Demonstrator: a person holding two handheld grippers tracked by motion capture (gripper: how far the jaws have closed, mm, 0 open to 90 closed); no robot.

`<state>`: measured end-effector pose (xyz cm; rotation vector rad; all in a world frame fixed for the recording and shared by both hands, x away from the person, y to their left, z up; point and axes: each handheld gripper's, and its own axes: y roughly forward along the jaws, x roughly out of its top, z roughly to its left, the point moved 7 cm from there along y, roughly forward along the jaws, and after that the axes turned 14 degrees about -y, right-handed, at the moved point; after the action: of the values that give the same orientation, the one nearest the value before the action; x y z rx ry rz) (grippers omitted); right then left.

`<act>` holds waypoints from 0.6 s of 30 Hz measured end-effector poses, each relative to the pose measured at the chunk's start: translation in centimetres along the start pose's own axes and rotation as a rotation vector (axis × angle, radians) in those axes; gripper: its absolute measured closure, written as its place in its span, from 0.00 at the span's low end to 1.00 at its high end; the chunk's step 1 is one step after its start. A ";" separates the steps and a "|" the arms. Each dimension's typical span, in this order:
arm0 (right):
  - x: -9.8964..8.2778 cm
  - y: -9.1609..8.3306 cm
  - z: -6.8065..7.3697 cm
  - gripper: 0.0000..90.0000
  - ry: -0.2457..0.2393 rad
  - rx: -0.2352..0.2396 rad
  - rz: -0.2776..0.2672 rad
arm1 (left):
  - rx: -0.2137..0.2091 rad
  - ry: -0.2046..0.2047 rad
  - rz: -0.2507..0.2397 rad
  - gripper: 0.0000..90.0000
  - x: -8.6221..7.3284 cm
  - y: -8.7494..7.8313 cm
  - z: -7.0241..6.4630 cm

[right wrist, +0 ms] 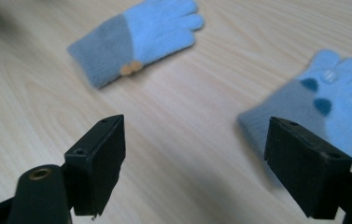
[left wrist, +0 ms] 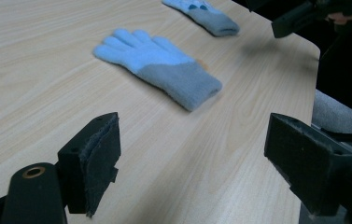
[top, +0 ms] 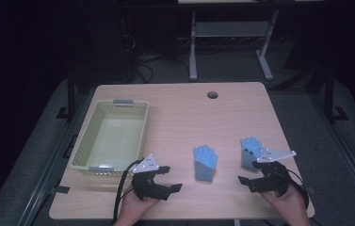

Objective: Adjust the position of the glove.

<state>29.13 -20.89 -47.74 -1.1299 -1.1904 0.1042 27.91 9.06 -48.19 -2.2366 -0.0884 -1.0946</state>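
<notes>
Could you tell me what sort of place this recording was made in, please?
Probably a lab or workshop set up for recording, not a home: a plain wooden table on a dark floor, loose cables behind it, and a metal-framed workbench beyond. Two blue gloves and a basket look like test props.

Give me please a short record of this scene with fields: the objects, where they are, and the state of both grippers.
surface: wooden table
basket: pale yellow-green, at the table's left side, nothing in it
middle glove: blue with grey cuff, lies flat near the table centre
right glove: blue with dots, lies flat beside the right gripper
left gripper: open, holds nothing, near the basket's front corner
right gripper: open, holds nothing, just in front of the right glove
</notes>
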 end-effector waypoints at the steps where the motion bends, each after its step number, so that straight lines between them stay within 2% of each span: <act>1: 0.2 0.1 -0.4 0.23 0.003 0.006 0.020 | -0.006 -0.001 0.001 0.20 0.0 0.0 -0.1; 8: 0.9 -0.3 -1.6 0.25 0.007 0.011 0.048 | -0.034 -0.004 -0.012 0.20 0.1 -0.1 -0.4; 11: 1.3 -0.8 -2.4 0.26 0.020 0.014 0.056 | -0.024 -0.001 -0.014 0.20 0.2 -0.1 -0.4; 16: 1.7 -0.9 -3.4 0.26 0.017 0.005 0.069 | -0.022 -0.005 -0.012 0.20 0.1 -0.1 -0.4; 18: 2.0 -0.8 -4.1 0.27 0.020 0.002 0.082 | -0.022 0.007 -0.013 0.20 0.2 -0.1 -0.3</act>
<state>32.69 -22.71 -45.53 -1.1756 -1.1261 0.1567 27.74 8.94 -47.83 -2.2548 -0.0885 -1.1157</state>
